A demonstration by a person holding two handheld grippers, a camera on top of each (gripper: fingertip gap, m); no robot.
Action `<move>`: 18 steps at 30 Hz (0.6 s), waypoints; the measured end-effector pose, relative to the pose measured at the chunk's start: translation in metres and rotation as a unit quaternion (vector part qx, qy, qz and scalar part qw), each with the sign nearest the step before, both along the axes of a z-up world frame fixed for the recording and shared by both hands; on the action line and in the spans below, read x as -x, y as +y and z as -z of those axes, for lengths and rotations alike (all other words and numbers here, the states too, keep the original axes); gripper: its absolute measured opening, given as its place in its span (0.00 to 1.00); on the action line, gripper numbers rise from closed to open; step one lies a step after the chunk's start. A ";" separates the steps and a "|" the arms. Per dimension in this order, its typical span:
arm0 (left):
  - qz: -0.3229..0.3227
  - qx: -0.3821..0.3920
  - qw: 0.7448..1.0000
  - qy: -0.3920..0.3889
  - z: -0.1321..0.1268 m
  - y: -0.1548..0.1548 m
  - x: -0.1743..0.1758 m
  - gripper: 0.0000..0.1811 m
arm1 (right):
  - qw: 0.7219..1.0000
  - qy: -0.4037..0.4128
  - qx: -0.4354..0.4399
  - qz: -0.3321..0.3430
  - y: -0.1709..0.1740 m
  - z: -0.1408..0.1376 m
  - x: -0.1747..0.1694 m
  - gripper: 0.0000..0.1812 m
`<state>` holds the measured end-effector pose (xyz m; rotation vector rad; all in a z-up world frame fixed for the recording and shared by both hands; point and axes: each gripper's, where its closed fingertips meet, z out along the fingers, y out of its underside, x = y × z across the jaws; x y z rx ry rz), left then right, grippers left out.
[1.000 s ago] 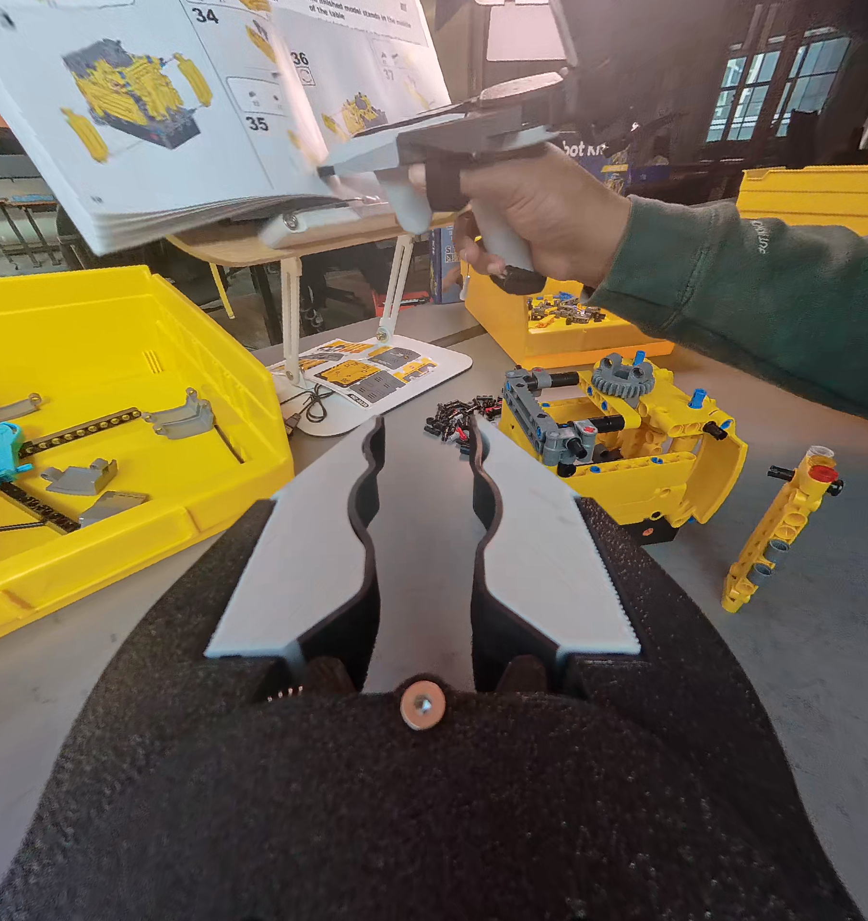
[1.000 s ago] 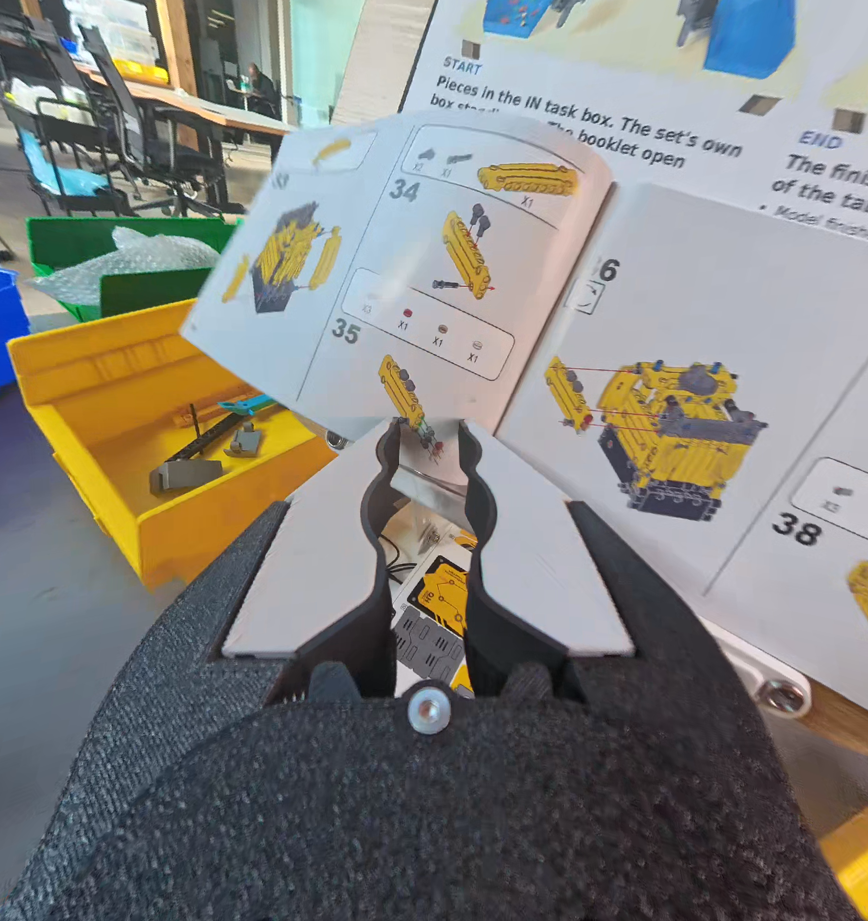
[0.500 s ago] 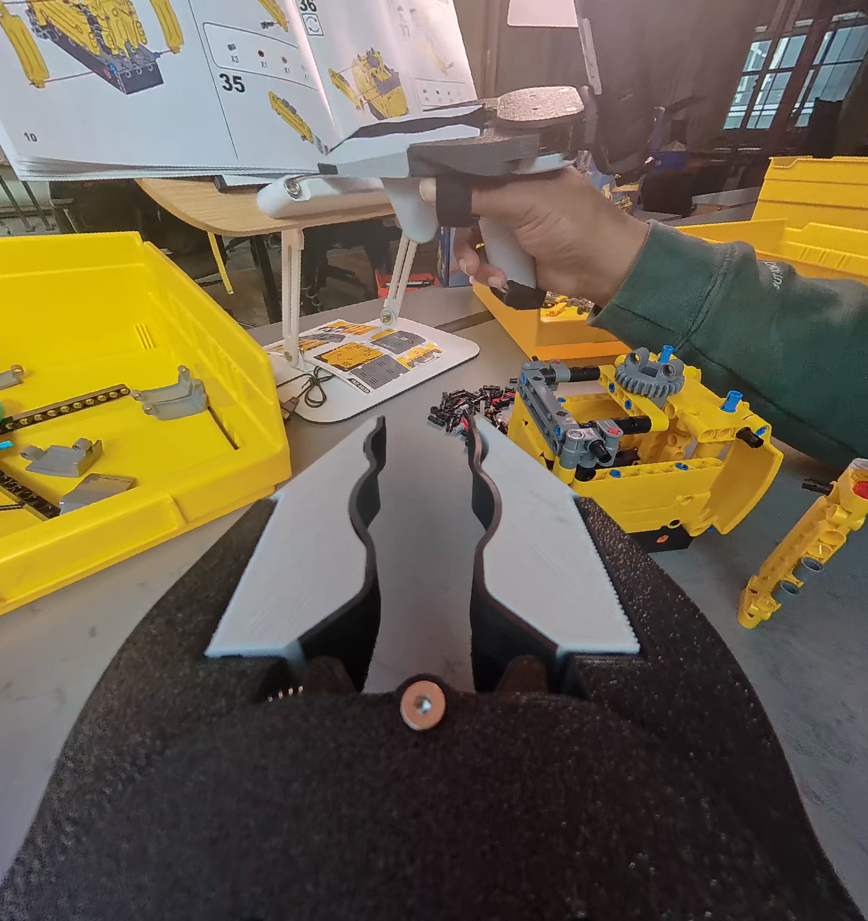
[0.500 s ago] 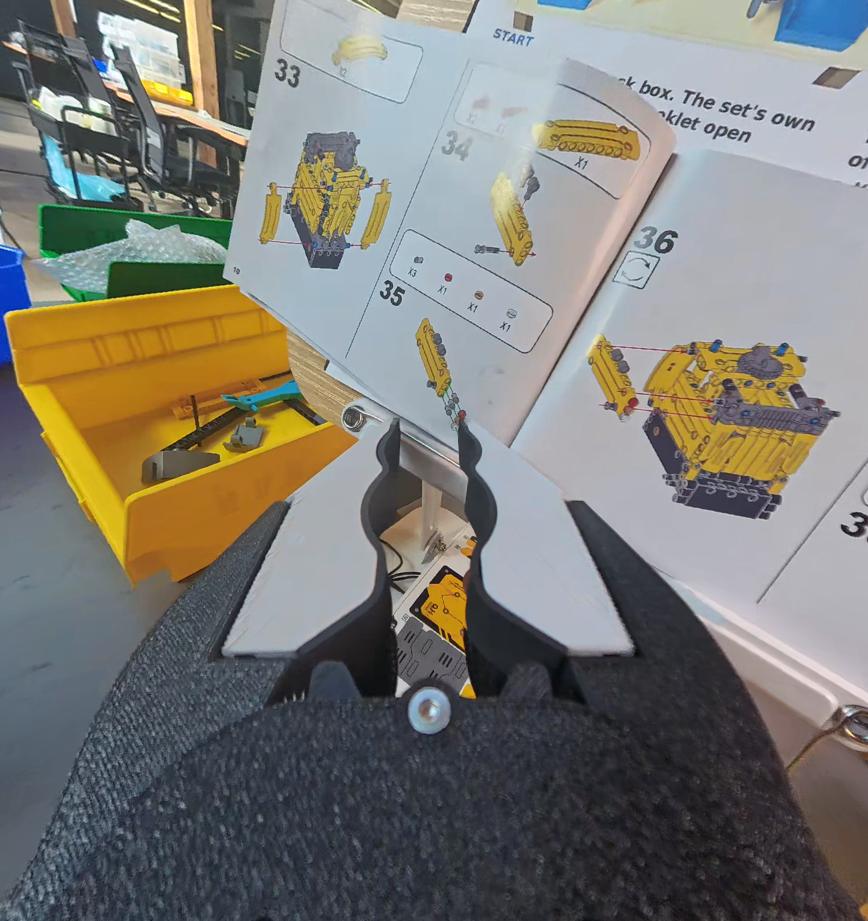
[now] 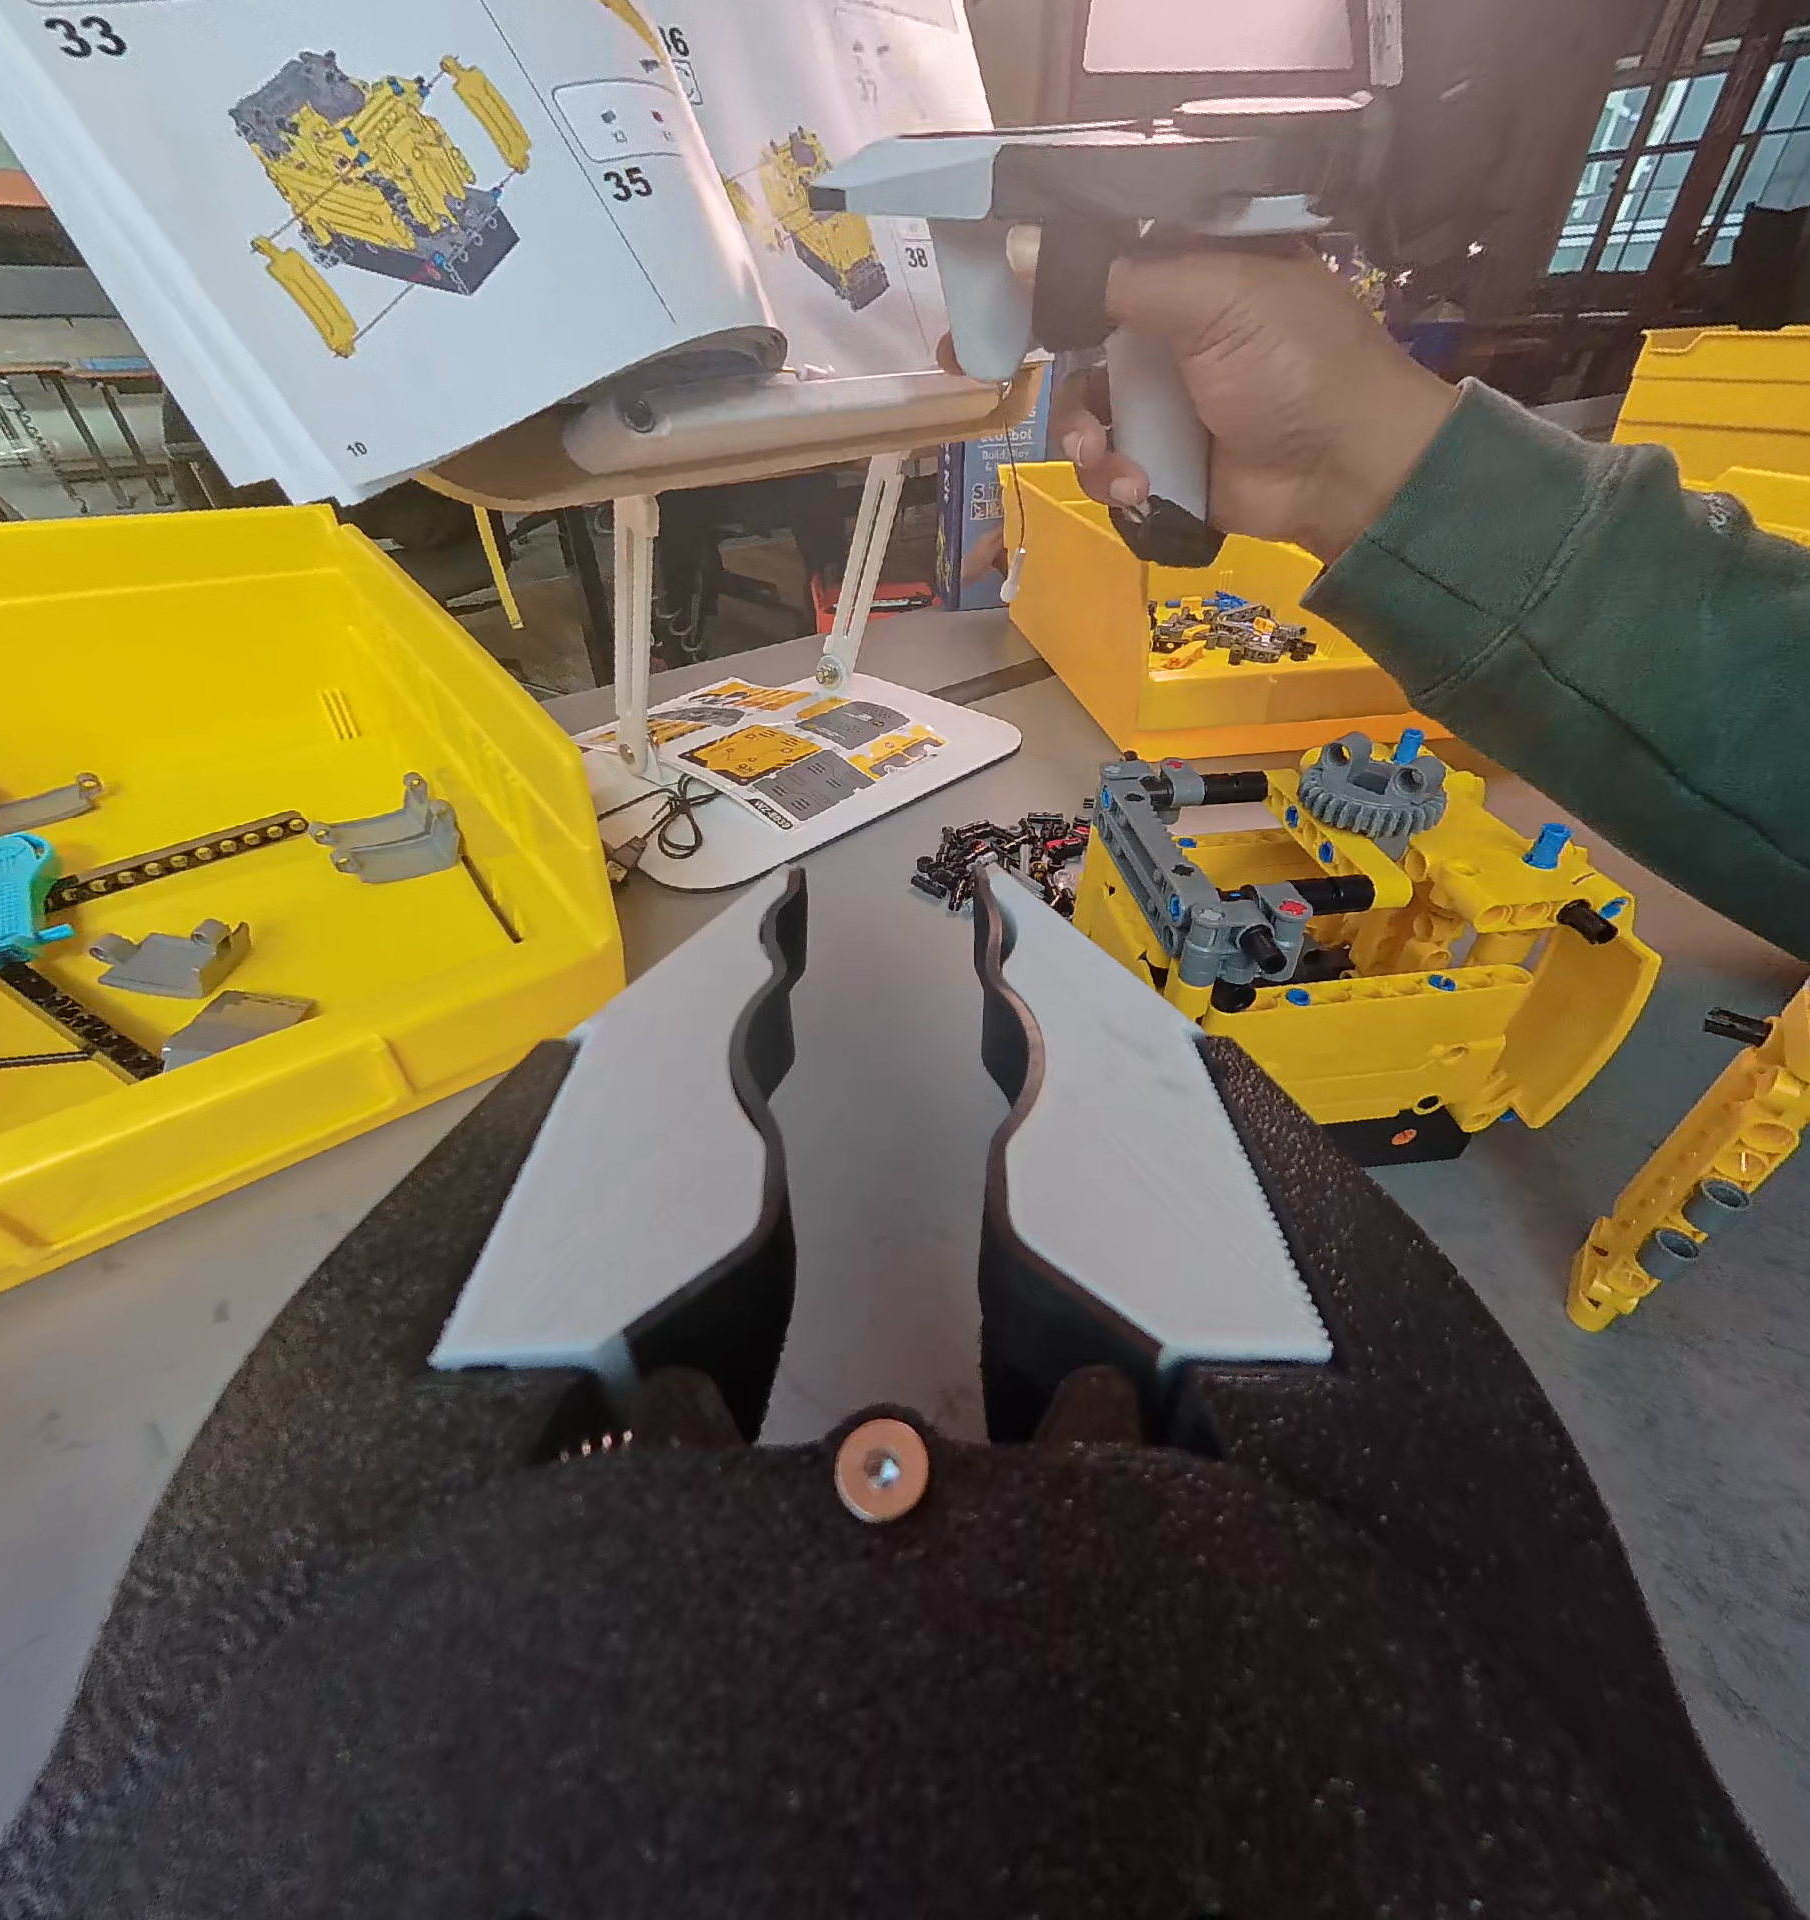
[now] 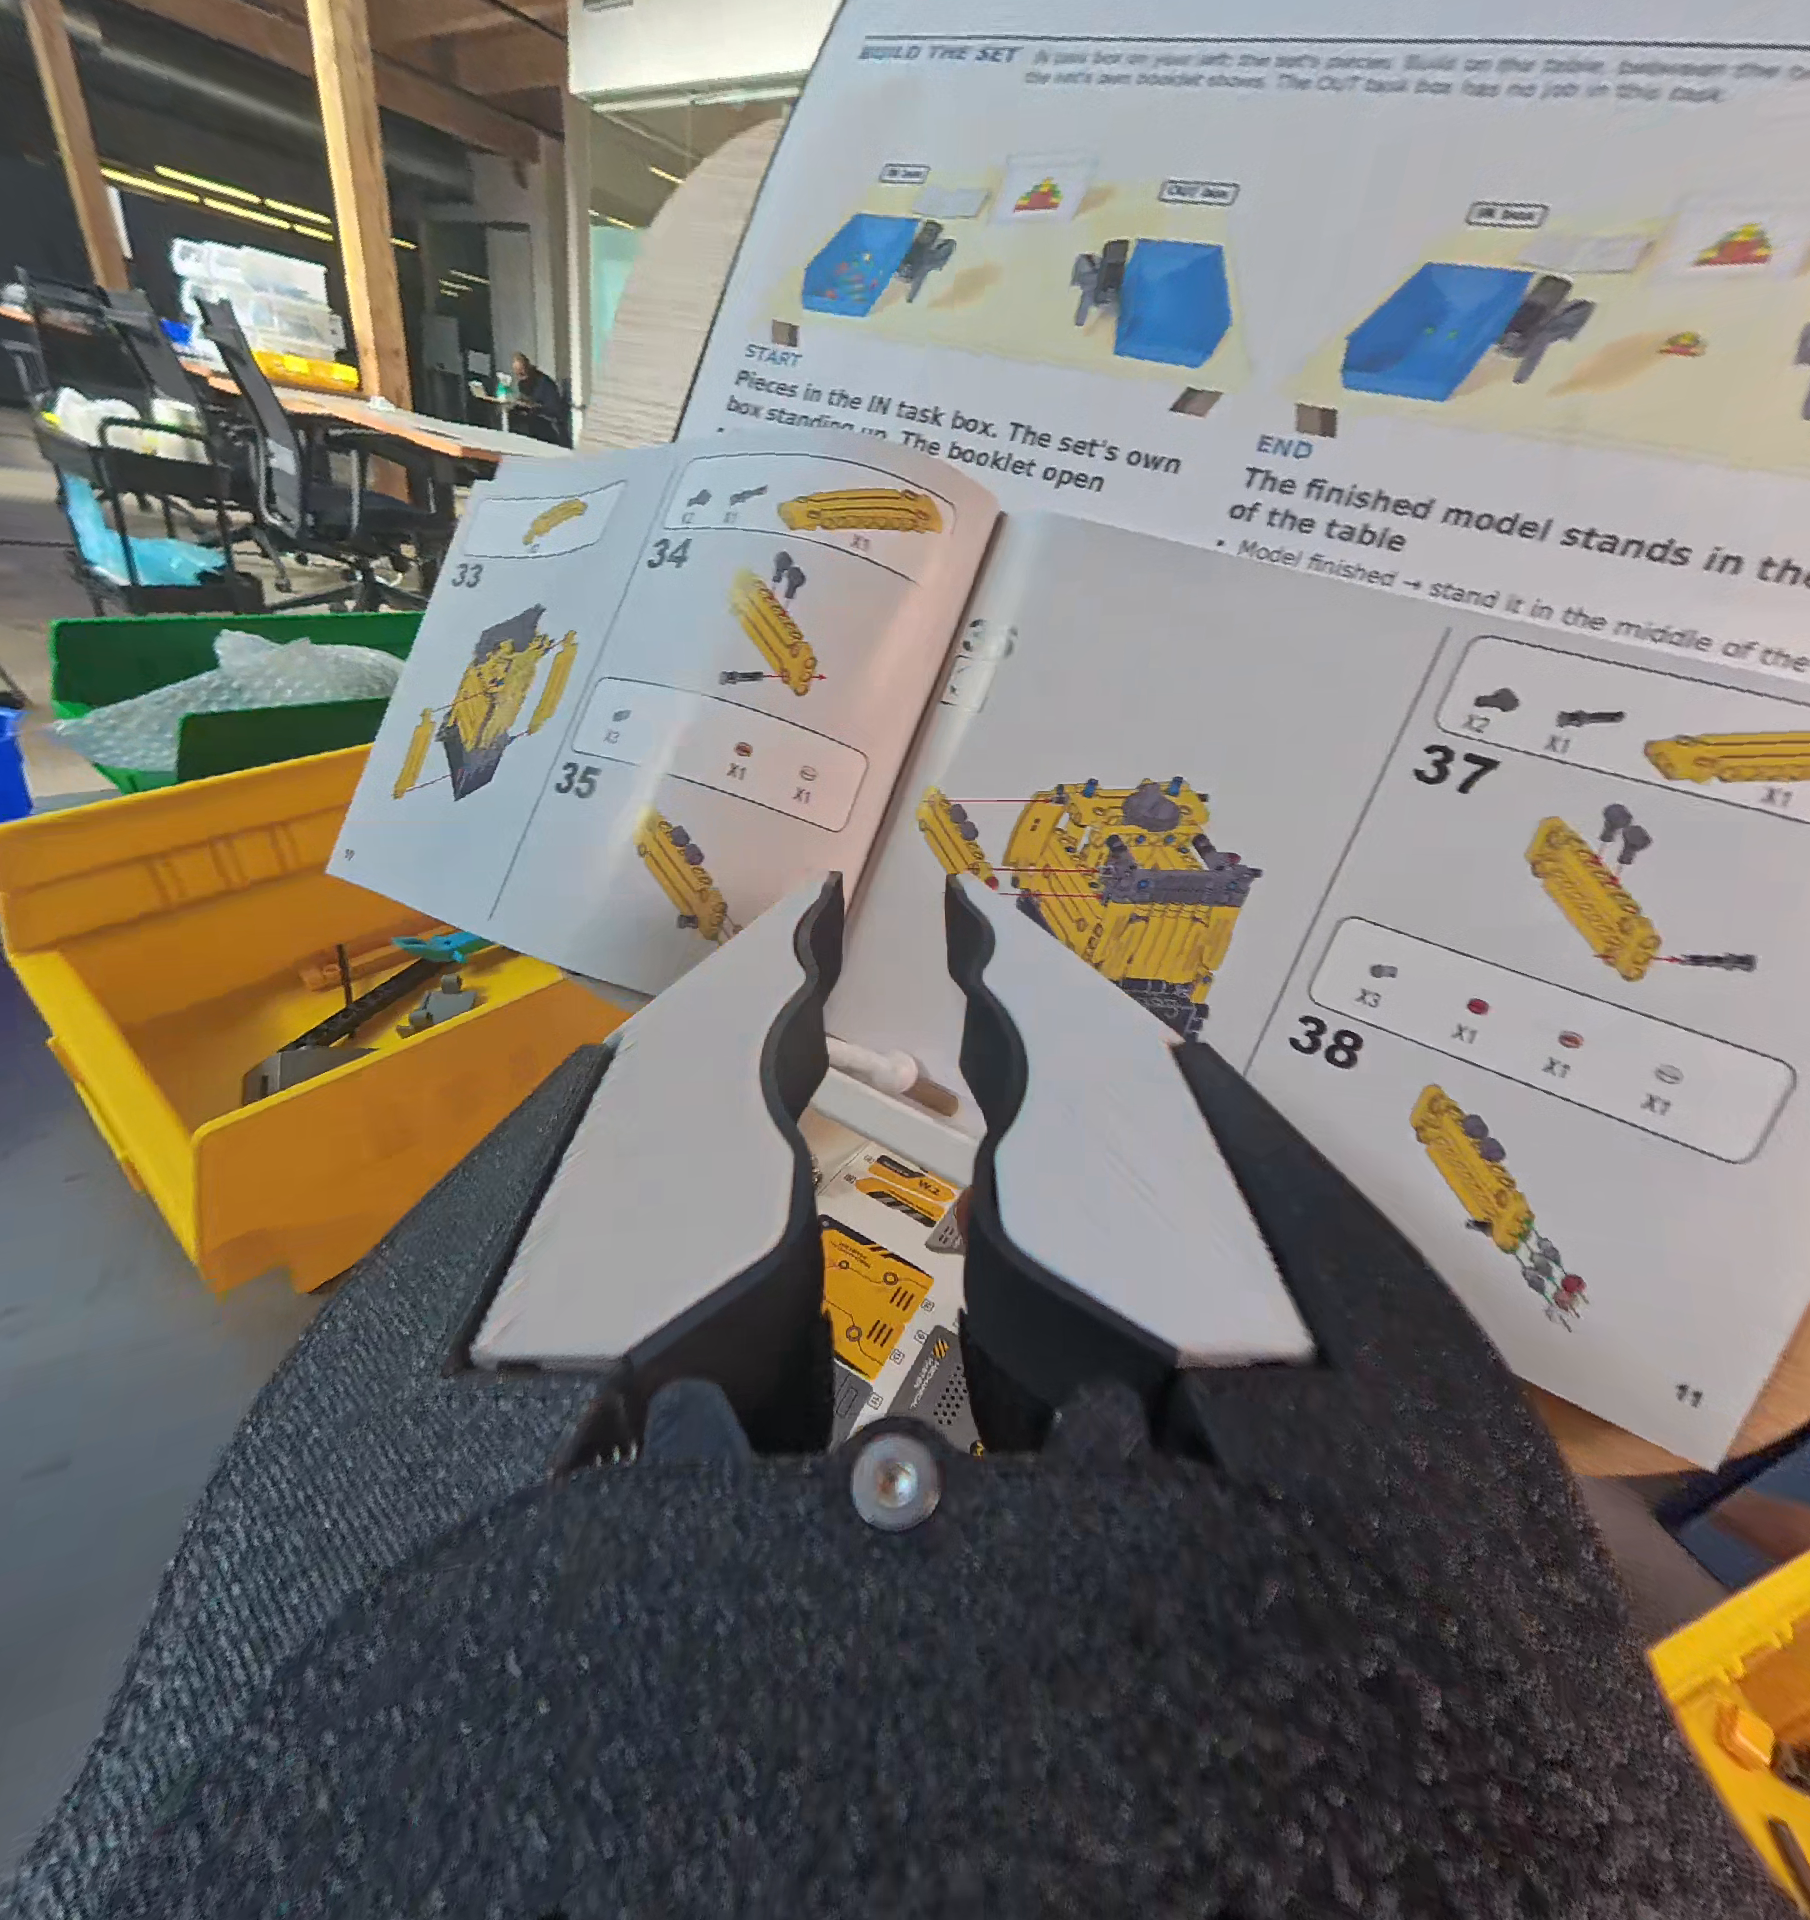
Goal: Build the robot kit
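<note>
Both grippers (image 5: 888, 899) (image 6: 893, 883) are gaping empty, the right one hovering at the booklet (image 6: 1140, 935), above the half-built yellow model (image 5: 1379, 966).

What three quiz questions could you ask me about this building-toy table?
1. True or false: the left tongs are pinching a piece.
2. Which holds the grey brackets and the teal tool? A) the big yellow bin on the left B) the smaller yellow bin behind the model
3. Fill in: the right tongs point at the open ______ on the stand.

Key
1. False: they are open over bare table, beside the half-built yellow model.
2. A.
3. Instruction booklet; the tongs are open, holding nothing.
</note>
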<state>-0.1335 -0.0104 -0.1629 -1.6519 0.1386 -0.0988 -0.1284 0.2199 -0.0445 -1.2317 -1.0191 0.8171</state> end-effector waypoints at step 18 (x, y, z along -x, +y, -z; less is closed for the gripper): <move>0.009 0.000 1.000 -0.011 -0.001 -0.002 0.000 0.17 | 0.995 -0.009 0.025 0.092 0.036 0.011 -0.004 0.04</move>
